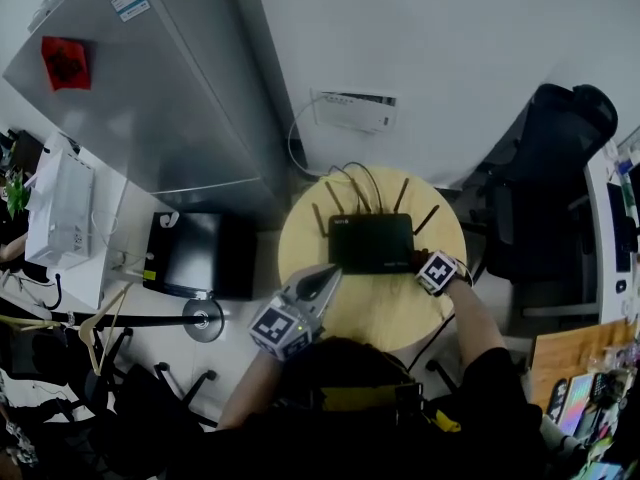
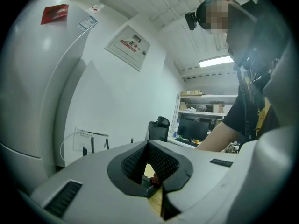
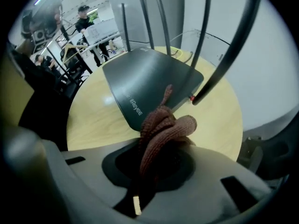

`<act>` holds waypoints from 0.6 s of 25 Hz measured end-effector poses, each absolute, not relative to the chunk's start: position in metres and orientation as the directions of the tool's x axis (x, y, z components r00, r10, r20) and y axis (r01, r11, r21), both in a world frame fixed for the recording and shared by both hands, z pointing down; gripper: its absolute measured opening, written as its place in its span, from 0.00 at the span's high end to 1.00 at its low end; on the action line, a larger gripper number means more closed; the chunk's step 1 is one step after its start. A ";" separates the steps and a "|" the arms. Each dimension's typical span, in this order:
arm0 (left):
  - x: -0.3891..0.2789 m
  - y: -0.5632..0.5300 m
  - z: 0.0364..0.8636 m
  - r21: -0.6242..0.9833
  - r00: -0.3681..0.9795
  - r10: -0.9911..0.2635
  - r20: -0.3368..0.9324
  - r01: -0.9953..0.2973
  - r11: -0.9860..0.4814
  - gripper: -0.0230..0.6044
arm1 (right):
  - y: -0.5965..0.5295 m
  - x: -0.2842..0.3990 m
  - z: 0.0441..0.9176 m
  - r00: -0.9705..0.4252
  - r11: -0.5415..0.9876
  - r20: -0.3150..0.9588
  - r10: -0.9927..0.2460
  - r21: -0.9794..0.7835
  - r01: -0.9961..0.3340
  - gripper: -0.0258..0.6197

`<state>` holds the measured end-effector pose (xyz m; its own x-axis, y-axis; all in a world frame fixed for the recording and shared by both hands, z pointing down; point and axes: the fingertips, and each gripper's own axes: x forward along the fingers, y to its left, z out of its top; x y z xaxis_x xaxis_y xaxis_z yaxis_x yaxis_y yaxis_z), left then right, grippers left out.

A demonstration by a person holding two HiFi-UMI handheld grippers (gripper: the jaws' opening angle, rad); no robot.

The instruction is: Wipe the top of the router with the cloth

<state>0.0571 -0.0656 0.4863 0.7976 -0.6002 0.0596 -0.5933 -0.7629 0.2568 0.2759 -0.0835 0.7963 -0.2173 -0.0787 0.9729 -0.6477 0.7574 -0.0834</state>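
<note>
A black router [image 1: 371,243] with several upright antennas lies on a round yellow table [image 1: 370,313]. My right gripper [image 1: 421,261] is at the router's right front corner, shut on a bunched brown cloth [image 3: 161,129]. In the right gripper view the cloth hangs just in front of the router [image 3: 149,80] near its front edge; whether they touch I cannot tell. My left gripper [image 1: 328,272] hovers at the table's left front, just left of the router, jaws shut with nothing held. In the left gripper view the left gripper [image 2: 148,147] points past the antennas [image 2: 86,149] toward the wall.
A tall grey cabinet [image 1: 150,88] stands at the back left, with a black box [image 1: 200,253] on the floor beside the table. A black office chair [image 1: 560,168] is close on the right. Cables run from the router to a white wall box [image 1: 355,110].
</note>
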 end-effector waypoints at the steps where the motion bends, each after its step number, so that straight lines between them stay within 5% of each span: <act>1: 0.060 -0.066 0.483 0.249 0.804 -0.593 0.048 -0.584 -0.772 0.98 | -0.083 0.274 0.796 -0.233 0.731 0.968 -0.091 -0.094 -0.676 0.86; 15: 0.061 -0.058 0.498 0.296 0.863 -0.500 0.077 -0.499 -0.815 0.98 | -0.057 0.271 0.803 -0.223 0.342 0.964 -0.147 -0.162 -0.926 0.86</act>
<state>0.0613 -0.0584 0.4976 0.8626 -0.4999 0.0775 -0.4988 -0.8148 0.2955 0.2713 -0.0567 0.8027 -0.2229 -0.1472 0.9637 -0.9255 0.3424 -0.1618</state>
